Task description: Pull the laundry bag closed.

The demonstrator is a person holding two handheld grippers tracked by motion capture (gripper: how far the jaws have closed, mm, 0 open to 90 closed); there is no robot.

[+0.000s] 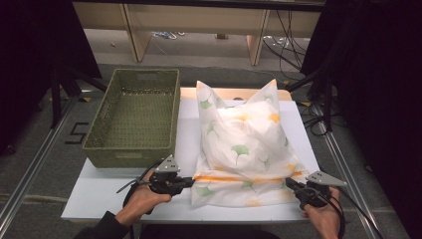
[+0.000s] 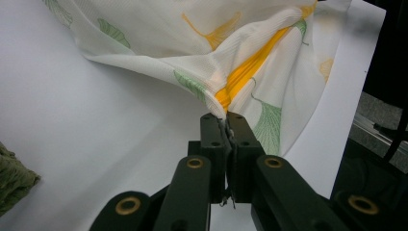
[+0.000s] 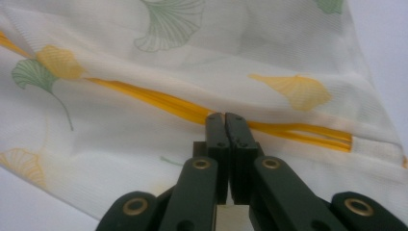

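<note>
A white mesh bag (image 1: 244,144) printed with green and yellow ginkgo leaves lies puffed up on the white board (image 1: 99,199). An orange zipper (image 1: 224,178) runs across its near end. My left gripper (image 1: 191,181) is shut on the bag's near left edge. In the left gripper view the jaws (image 2: 226,118) pinch the fabric just below the zipper (image 2: 250,67) and lift it off the board. My right gripper (image 1: 288,183) is shut on the near right edge. In the right gripper view its tips (image 3: 225,118) close on the cloth at the zipper (image 3: 159,101).
A green woven basket (image 1: 174,119) stands empty on the left of the board, close beside the bag; its corner (image 2: 14,178) shows in the left gripper view. Wooden table legs and cables lie beyond the far edge. Black stands flank both sides.
</note>
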